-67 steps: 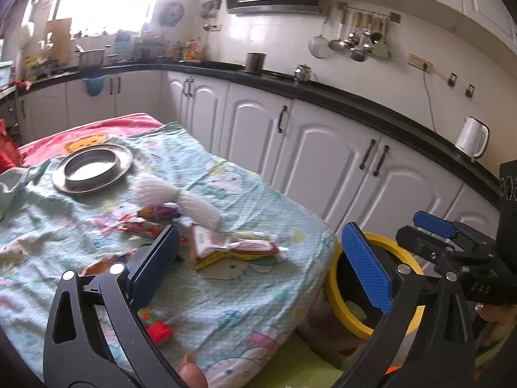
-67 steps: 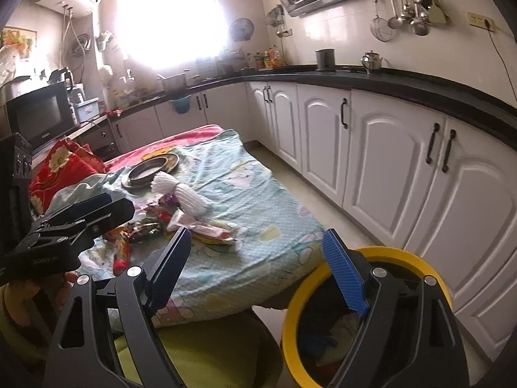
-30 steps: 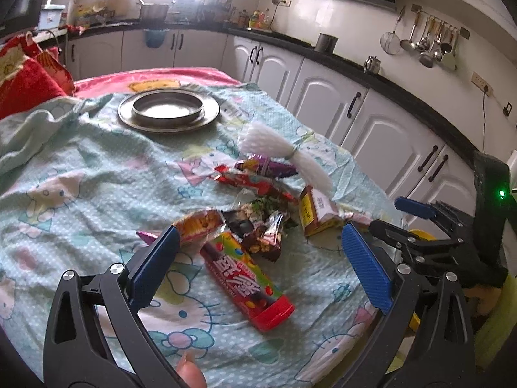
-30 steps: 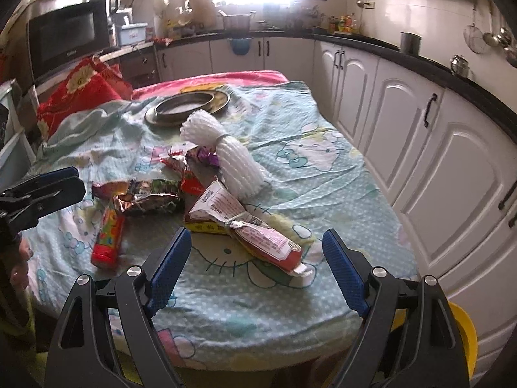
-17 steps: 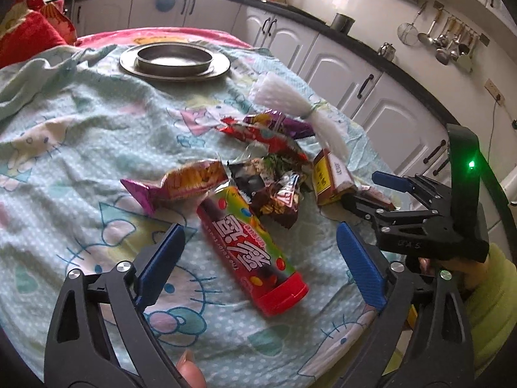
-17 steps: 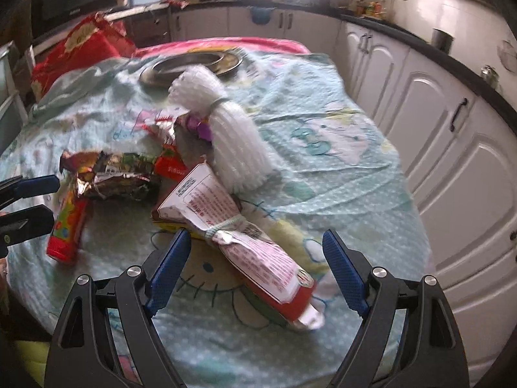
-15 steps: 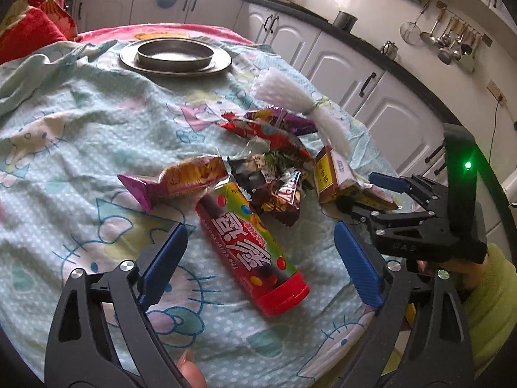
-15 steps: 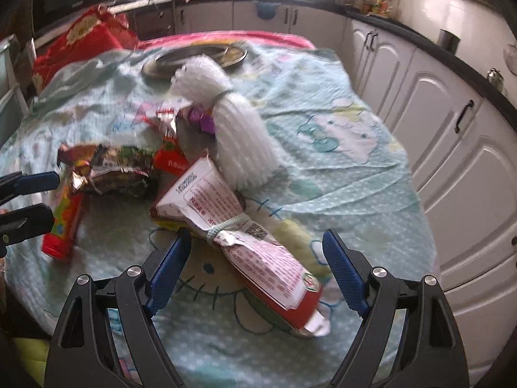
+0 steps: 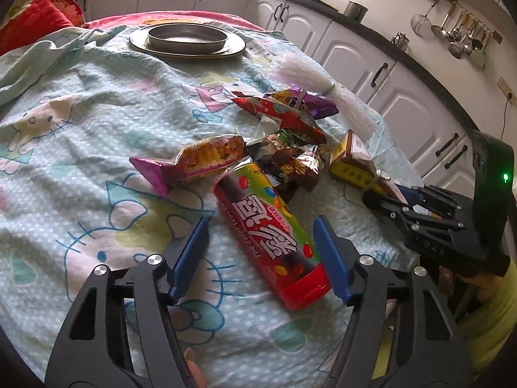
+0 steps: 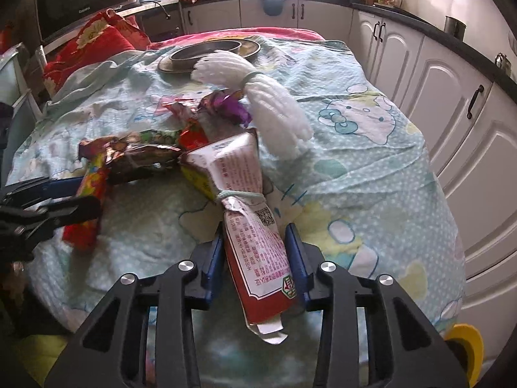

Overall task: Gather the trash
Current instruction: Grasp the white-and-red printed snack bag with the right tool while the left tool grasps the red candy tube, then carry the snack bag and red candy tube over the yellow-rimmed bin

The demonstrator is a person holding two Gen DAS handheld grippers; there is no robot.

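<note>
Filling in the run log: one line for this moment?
left claw: open around candy tube | right claw: shut on red packet | both on table

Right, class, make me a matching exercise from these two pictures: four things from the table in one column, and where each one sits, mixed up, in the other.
Things:
1. candy tube
2. tied red and white packet
3. metal dish
4. yellow bin

Places:
A. far end of the table
B. between the right gripper's fingers
C. below the table's near right edge
D. between the left gripper's open fingers

Pairs: 1-D, 2-B, 3-A, 4-C
</note>
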